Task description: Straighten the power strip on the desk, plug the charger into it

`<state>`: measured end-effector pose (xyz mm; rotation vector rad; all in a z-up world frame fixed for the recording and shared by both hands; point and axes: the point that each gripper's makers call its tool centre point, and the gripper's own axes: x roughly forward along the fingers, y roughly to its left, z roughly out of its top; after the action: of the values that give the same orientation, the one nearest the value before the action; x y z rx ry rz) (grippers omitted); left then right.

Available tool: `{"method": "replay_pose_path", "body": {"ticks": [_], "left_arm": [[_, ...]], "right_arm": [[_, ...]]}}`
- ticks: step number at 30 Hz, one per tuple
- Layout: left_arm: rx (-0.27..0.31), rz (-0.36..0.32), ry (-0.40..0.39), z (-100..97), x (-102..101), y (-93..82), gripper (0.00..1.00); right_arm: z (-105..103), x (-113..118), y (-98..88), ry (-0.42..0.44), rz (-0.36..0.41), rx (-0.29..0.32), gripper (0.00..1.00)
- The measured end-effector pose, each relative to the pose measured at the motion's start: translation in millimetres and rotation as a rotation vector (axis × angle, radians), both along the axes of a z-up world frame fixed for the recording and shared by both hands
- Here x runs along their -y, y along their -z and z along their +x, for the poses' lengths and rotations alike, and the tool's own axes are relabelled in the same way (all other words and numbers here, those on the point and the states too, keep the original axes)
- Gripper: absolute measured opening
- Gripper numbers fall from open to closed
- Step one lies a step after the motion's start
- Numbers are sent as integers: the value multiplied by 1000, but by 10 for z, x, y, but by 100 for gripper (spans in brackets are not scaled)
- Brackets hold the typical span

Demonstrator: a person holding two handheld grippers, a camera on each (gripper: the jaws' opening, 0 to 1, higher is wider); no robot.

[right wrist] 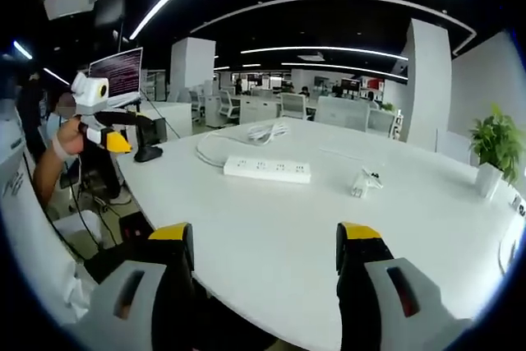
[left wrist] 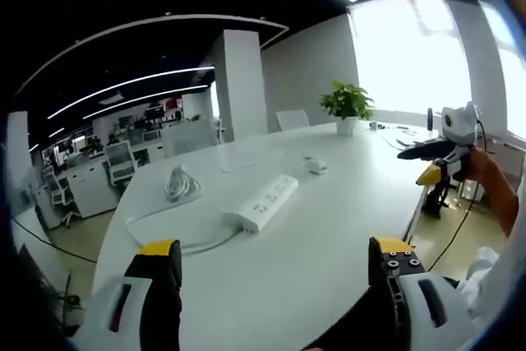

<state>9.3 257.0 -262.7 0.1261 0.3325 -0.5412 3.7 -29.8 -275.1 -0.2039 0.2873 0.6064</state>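
1. Two grippers hang at the near edge of the white desk (left wrist: 329, 228), both with jaws spread wide and holding nothing: the left gripper (left wrist: 275, 265) in its own view, the right gripper (right wrist: 265, 252) in its own view.
2. On the desk, the power strip (left wrist: 267, 201) lies askew, its white cable (left wrist: 177, 182) running back to a loose coil behind it.
3. Near the strip but apart from it sits the charger (right wrist: 364, 182), a small white block with a short lead; beyond it, a potted plant (left wrist: 347, 104) stands at the far end.
4. My judgement: nothing has started yet, so the first step is squaring the strip.
5. To do it well, take the strip by its two ends, one gripper each, and turn it flat on the desk rather than lifting, so the cable does not drag it back.
6. Leave the sockets facing up and clear for the charger's prongs.
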Motion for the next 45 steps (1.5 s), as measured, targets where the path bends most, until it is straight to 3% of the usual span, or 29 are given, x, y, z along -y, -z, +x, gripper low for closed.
{"method": "replay_pose_path", "body": {"ticks": [15, 20, 29, 35, 45], "left_arm": [[-30, 17, 88, 561, 262, 55, 96], [-79, 54, 123, 807, 331, 212, 94], [-104, 43, 149, 1154, 461, 334, 95], [-145, 59, 180, 1414, 532, 508, 95], [-161, 76, 174, 1828, 564, 707, 93]], "right_arm": [[184, -161, 109, -54, 17, -14, 70], [174, -118, 136, -51, 30, -20, 70], [175, -99, 148, -52, 53, -23, 69], [216, -103, 199, -55, 59, -37, 69], [247, -108, 225, -49, 92, -46, 69]]}}
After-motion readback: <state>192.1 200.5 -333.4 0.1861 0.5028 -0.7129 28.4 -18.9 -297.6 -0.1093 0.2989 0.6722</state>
